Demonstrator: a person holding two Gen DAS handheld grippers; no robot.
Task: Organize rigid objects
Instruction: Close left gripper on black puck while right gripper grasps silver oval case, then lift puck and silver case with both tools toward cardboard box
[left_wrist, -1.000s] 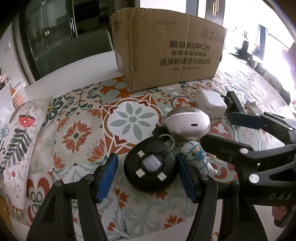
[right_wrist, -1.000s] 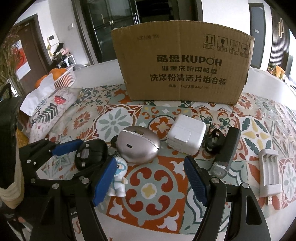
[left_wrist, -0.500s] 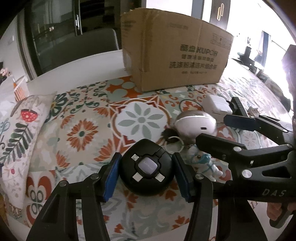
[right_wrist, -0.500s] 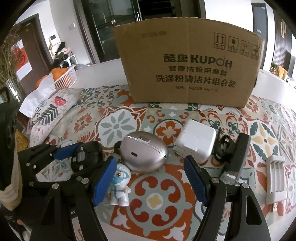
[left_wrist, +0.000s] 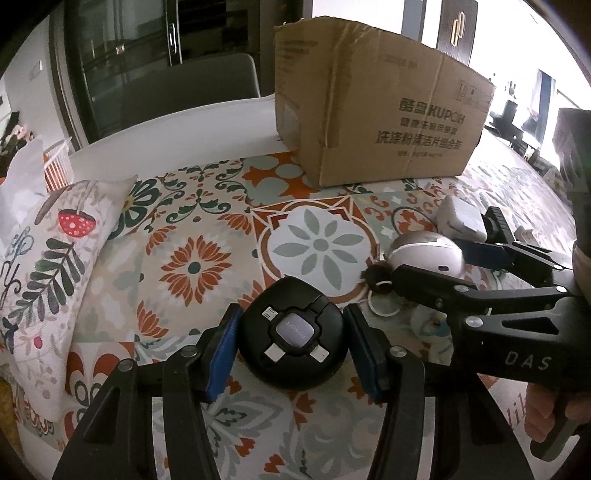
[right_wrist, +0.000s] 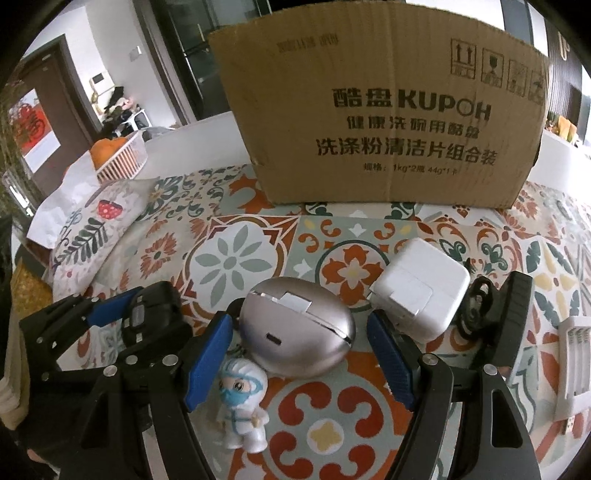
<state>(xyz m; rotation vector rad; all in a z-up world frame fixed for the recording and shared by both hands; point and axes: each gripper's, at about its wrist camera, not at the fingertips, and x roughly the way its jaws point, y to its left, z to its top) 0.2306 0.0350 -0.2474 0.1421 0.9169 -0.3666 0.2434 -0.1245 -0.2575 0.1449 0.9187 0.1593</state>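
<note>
A black round cable hub (left_wrist: 295, 343) with a grey centre sits between the blue pads of my left gripper (left_wrist: 293, 326), which is shut on it; in the right wrist view the same hub (right_wrist: 155, 310) shows at the left, inside those fingers. My right gripper (right_wrist: 299, 332) is open, its fingers standing on either side of a silver oval case (right_wrist: 295, 332) without touching it. A small masked figurine (right_wrist: 242, 402) stands upright by the right gripper's left pad. The silver case (left_wrist: 428, 254) is partly hidden behind the right gripper's fingers in the left wrist view.
A cardboard box (right_wrist: 388, 122) stands at the back of the patterned tablecloth (right_wrist: 236, 262). A white charger (right_wrist: 417, 291), a black torch-like stick (right_wrist: 517, 314) and a white battery holder (right_wrist: 576, 362) lie to the right. A printed cushion (left_wrist: 44, 277) lies left, a basket of oranges (right_wrist: 118, 155) behind it.
The left jaws closed onto the black hub and carried it left, away from the silver case and figurine. The right gripper moved forward until its fingers straddle the silver case.
</note>
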